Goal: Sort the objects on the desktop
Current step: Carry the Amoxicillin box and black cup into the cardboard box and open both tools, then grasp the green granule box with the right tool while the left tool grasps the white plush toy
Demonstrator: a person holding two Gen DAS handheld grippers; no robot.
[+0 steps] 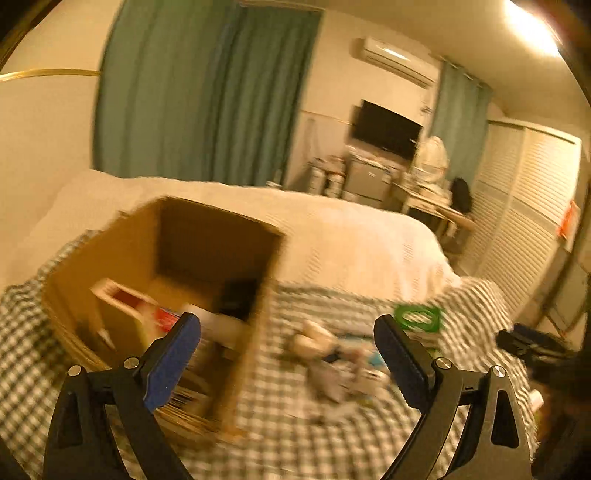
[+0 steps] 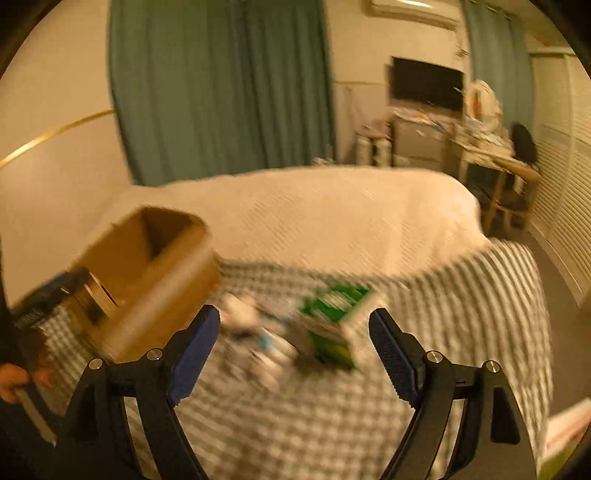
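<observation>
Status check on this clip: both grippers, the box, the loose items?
Left gripper open, empty. Right gripper open, empty. Cardboard box partly filled; green carton and blurred clutter on checked cloth. Nothing blocking.

Bedroom, warm yellowish light, bright ceiling lamp (image 1: 532, 26) top right. Teal curtains (image 1: 207, 92) on far wall, 2nd teal curtain (image 1: 461, 110) further right. White AC unit (image 1: 395, 59) high up, black TV (image 1: 386, 129) below it. Cluttered wooden desk (image 1: 436, 206) far right, white louvred closet doors (image 1: 528, 206) beside it. Bed w/ cream cover (image 1: 332, 229) & checked blanket (image 1: 303, 435) near.
</observation>
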